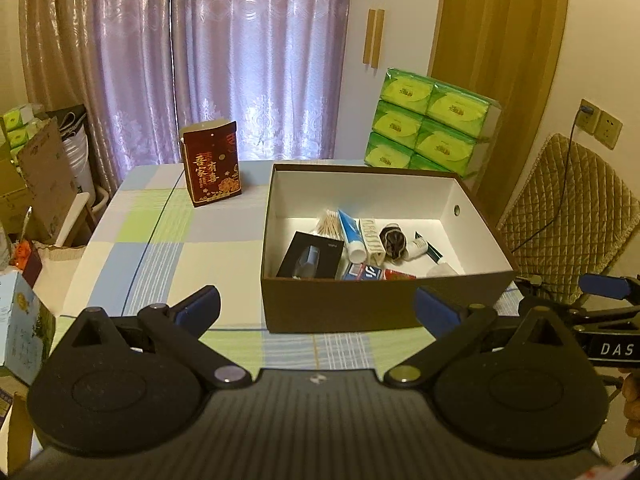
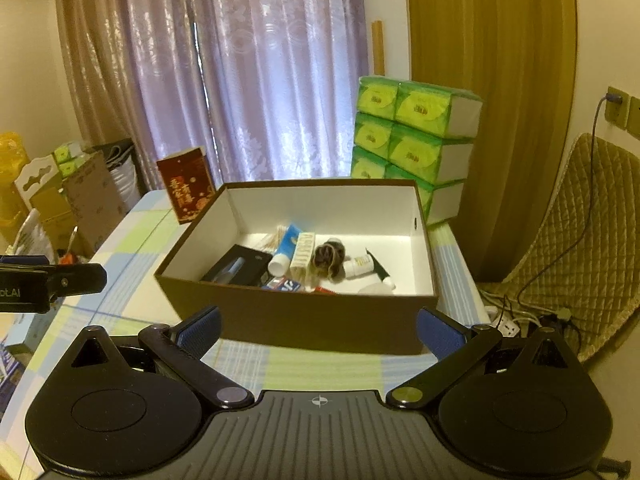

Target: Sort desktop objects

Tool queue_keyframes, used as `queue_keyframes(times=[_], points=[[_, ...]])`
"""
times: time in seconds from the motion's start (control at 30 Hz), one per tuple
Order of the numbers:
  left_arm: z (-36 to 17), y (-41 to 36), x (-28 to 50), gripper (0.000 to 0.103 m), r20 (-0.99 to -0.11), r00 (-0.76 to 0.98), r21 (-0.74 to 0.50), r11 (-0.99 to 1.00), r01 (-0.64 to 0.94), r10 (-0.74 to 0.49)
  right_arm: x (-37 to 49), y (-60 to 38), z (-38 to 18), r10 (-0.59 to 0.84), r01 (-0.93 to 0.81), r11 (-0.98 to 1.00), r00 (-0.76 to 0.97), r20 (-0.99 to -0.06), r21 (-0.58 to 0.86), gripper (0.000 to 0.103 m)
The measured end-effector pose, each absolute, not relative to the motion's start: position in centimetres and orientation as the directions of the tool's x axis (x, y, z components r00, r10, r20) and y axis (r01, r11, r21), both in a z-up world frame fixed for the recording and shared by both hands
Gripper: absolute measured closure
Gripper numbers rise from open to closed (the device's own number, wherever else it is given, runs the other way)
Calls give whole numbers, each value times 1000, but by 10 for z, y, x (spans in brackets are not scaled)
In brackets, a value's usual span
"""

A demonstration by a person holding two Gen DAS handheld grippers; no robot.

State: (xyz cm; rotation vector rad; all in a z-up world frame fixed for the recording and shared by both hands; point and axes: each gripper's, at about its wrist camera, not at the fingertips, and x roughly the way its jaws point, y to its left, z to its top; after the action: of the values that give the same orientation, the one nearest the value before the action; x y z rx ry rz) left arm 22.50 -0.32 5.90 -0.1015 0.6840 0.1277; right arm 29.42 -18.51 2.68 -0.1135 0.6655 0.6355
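Observation:
A brown cardboard box (image 1: 344,304) (image 2: 304,320) with a white inside stands on the checked tablecloth. In it lie a black case (image 1: 310,256) (image 2: 238,266), a blue-and-white tube (image 1: 352,236) (image 2: 286,248), cotton swabs (image 1: 330,224), a dark hair tie (image 1: 392,242) (image 2: 330,260), a small white bottle (image 2: 358,266) and other small packs. My left gripper (image 1: 318,310) hangs open just in front of the box's near wall, holding nothing. My right gripper (image 2: 318,330) is open too, in front of the same wall, and also shows at the right edge (image 1: 600,320) of the left wrist view.
A dark red gift box (image 1: 212,166) (image 2: 186,184) stands at the table's far side, left of the brown box. Green tissue packs (image 1: 432,124) (image 2: 412,140) are stacked behind it. A quilted chair (image 1: 568,216) (image 2: 580,240) and cables are on the right; cardboard boxes (image 1: 36,184) crowd the left.

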Motion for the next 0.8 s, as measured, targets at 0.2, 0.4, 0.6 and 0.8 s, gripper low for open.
queue_keyframes(times=[0.2,0.4,0.6,0.8], points=[[62,-16,197,1,-629,772,-37,988,-152,95,269,-200,30,520,-593,800,614,-594,88,2],[63,-25,173,1,-627,773,-27,988,-149,99,249,-213,37,529,-595,799,624,-575,88,2],[58,-33,156,1,-643,759,-16,989,-145,101,234,-224,37,529,-594,799,624,-575,89,2],[55,-40,141,1,-655,748,0,990,-138,104,225,-230,37,528,-595,799,624,-576,88,2]])
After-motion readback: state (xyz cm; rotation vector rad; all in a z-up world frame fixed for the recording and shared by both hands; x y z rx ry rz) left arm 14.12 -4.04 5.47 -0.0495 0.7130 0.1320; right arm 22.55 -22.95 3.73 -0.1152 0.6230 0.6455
